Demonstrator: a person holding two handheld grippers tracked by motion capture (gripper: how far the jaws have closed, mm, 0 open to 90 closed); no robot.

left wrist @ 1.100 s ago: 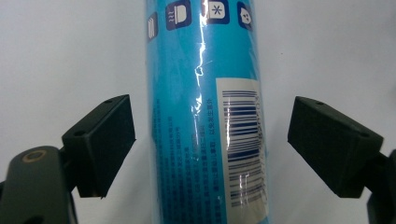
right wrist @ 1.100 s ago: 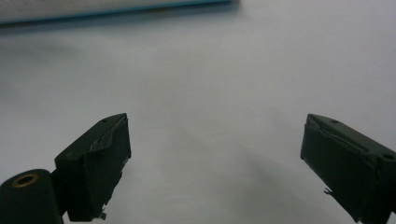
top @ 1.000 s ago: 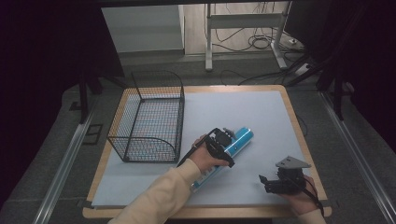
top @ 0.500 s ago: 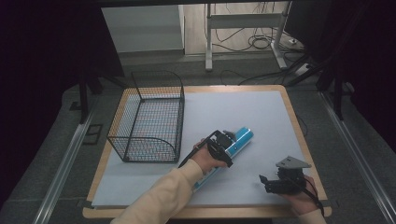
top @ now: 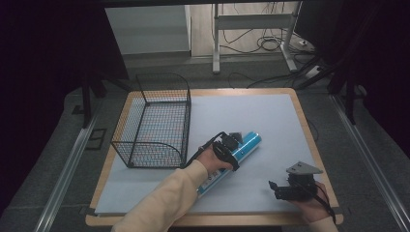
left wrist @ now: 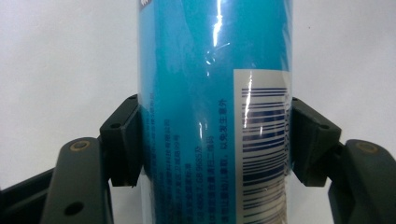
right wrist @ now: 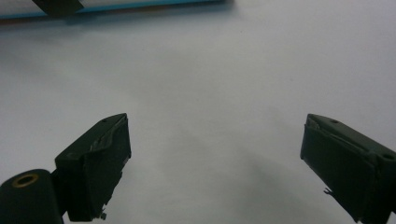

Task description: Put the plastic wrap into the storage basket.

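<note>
Room: a dim workspace; past the far edge of the table (top: pixel 295 104) a grey floor carries metal stand legs and loose cables.
Surface: a wooden-edged table covered by a pale grey mat, seen from above.
Basket: a black wire basket (top: pixel 155 123) stands on the left part of the mat, open at the top, nothing visible inside.
Blue tube: a long blue tube (top: pixel 240 151) lies flat on the mat just right of the basket, slanting from near-left to far-right, its printed label and barcode (left wrist: pixel 261 144) facing up.
Left gripper: the left gripper (top: pixel 231 145) sits over the middle of the tube; in its own view both black jaws press against the tube's sides, so it is closed around it.
Right gripper: the right gripper (top: pixel 283 189) rests low near the front right edge of the table, jaws spread wide with bare mat between them, holding nothing.
Change: compared with a second ago, the left gripper and tube sit in almost the same place, the hand only settled slightly; the tube has not left the mat.
Meaning: the grasp looks secured, so the likely next step is lifting the tube toward the basket.
</note>
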